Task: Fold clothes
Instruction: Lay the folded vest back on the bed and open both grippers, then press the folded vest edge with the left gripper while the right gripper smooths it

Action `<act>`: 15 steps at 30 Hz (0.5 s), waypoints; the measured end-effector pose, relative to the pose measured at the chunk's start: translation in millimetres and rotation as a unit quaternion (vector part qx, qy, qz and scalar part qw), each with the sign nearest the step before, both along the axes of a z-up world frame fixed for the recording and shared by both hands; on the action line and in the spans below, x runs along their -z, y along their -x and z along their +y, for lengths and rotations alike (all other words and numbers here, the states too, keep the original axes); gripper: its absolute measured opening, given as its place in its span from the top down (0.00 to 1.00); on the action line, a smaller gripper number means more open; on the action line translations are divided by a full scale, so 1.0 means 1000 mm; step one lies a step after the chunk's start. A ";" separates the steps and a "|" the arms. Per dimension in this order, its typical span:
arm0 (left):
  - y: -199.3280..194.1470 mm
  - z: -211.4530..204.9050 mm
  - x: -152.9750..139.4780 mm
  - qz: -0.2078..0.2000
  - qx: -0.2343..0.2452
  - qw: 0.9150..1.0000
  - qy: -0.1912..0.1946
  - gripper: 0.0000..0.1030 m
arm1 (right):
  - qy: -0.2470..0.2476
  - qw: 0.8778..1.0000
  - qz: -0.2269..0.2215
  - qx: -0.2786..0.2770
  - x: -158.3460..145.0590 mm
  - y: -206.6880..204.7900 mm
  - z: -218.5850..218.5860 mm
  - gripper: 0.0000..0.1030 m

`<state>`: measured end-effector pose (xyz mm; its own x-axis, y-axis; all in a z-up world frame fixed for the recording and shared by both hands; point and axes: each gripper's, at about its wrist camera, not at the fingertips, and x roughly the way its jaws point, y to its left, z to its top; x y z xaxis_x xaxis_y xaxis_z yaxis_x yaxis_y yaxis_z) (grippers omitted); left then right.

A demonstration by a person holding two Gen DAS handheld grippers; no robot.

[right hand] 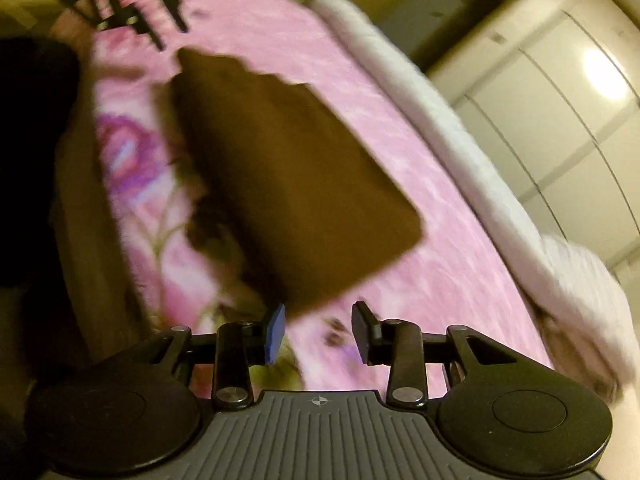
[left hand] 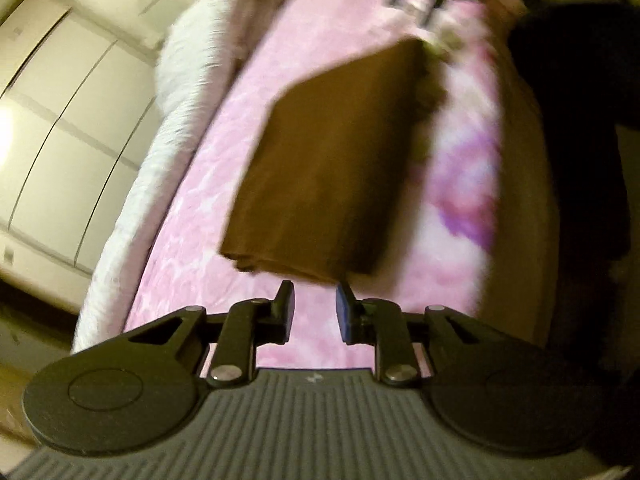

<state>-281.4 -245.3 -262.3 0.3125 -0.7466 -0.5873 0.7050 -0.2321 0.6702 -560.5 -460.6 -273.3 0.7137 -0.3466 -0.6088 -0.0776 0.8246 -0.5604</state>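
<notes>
Cloth [left hand: 320, 168]: brown, folded, flat on pink bedspread [left hand: 200, 208].
Left claw [left hand: 315, 312]: spread, empty.
Right claw [right hand: 318, 334]: spread, empty.
Risk: a careless grab undoes the fold.

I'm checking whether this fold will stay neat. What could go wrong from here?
1. The brown folded garment shows an uneven, stepped edge in the right wrist view, so its layers may slip apart if nudged.
2. Both tools, left tool and right tool, are open right beside its edges; a careless move could snag the cloth.
3. The pink blanket is soft, so the stack may sag.
</notes>
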 end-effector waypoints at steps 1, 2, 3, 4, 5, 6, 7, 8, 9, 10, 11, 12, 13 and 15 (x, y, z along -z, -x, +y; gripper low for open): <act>0.001 -0.002 -0.007 0.015 -0.010 1.000 0.013 0.79 | -0.013 1.000 -0.011 0.013 -0.007 0.002 -0.004 0.65; -0.002 -0.007 -0.017 0.029 -0.018 0.999 0.024 0.78 | -0.029 0.999 -0.026 0.026 -0.013 0.002 -0.007 0.64; -0.006 -0.016 -0.025 0.044 -0.025 0.998 0.033 0.77 | -0.046 0.997 -0.040 0.037 -0.019 0.006 -0.011 0.64; -0.011 -0.025 -0.031 0.058 -0.031 0.997 0.041 0.74 | -0.067 0.995 -0.051 0.046 -0.025 0.005 -0.016 0.64; -0.015 -0.035 -0.034 0.074 -0.036 0.996 0.046 0.71 | -0.090 0.993 -0.061 0.055 -0.031 -0.001 -0.022 0.64; -0.020 -0.046 -0.036 0.089 -0.041 0.994 0.049 0.71 | -0.113 0.989 -0.070 0.064 -0.036 -0.006 -0.028 0.64; -0.025 -0.058 -0.036 0.101 -0.047 0.993 0.048 0.71 | -0.134 0.985 -0.079 0.071 -0.041 -0.013 -0.035 0.64; -0.031 -0.071 -0.035 0.113 -0.052 0.991 0.048 0.71 | -0.154 0.981 -0.086 0.075 -0.044 -0.020 -0.042 0.64; -0.037 -0.083 -0.034 0.126 -0.059 0.989 0.047 0.71 | -0.174 0.977 -0.094 0.079 -0.048 -0.028 -0.050 0.64; -0.044 -0.094 -0.032 0.141 -0.065 0.987 0.046 0.71 | -0.190 0.973 -0.097 0.083 -0.051 -0.038 -0.058 0.64; -0.051 -0.104 -0.030 0.156 -0.071 0.984 0.046 0.71 | -0.203 0.970 -0.098 0.088 -0.052 -0.049 -0.068 0.64; -0.059 -0.113 -0.028 0.171 -0.078 0.981 0.044 0.71 | -0.217 0.967 -0.099 0.093 -0.054 -0.060 -0.077 0.64; -0.067 -0.122 -0.023 0.186 -0.088 0.978 0.040 0.71 | -0.230 0.963 -0.100 0.097 -0.056 -0.070 -0.087 0.64; -0.083 -0.138 -0.014 0.214 -0.107 0.970 0.031 0.71 | -0.256 0.955 -0.100 0.109 -0.057 -0.091 -0.107 0.64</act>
<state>-198.3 -383.5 -248.4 0.2010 -0.7301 -0.6531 0.9495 -0.0187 0.3131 -469.2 -567.8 -216.2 0.7785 -0.1943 -0.5968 0.1940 0.9788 -0.0656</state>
